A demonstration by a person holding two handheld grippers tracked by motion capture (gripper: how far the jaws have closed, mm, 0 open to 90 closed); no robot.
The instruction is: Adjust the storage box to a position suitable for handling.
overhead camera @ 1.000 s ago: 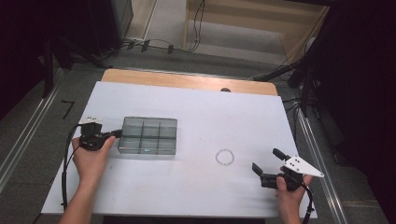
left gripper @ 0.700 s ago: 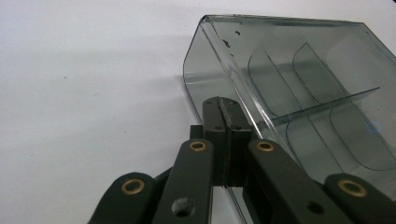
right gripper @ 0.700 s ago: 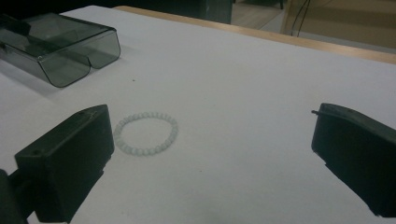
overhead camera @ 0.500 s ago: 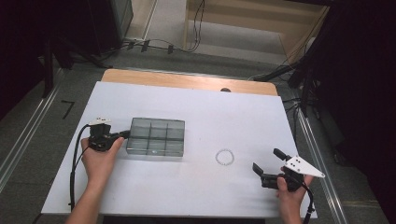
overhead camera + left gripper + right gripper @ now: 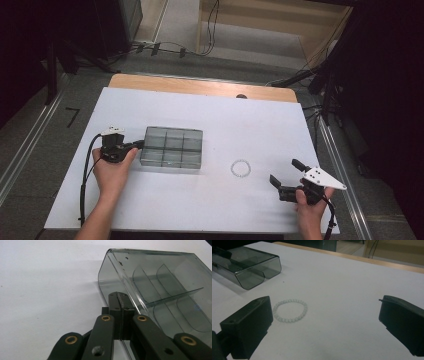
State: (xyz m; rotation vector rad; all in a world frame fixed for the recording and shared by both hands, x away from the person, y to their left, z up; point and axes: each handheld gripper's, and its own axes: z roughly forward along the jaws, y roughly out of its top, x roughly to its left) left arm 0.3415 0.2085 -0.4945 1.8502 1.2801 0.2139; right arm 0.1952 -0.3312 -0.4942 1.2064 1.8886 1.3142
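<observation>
Left gripper first: its two black jaws are pressed together, clamped on the near edge of the smoky clear compartment box. From the left gripper view the thin plastic wall runs right between the pads, and the curved dividers inside the box show just beyond (the compartments look bare from here). From the high view the left gripper sits at the box's left side, touching it, with the person's left hand wrapped behind and a black cable looping back toward the table's near edge. The compartment box lies flat on the white table, left of centre, six compartments in a grid.

Over to the right gripper: jaws spread wide, nothing between them, one block at each side of the right gripper view. Between and just beyond them lies a bracelet of pale beads on the white surface, apart from both jaws. Farther off, up at the left, the compartment box shows again.

From above, the right gripper hovers near the table's front right corner, grey three-cornered plate on top, the right hand gripping it from below. The bracelet rests between the box and that gripper, well apart from the box, nearer the open jaws. A wooden strip edges the table's far side.
</observation>
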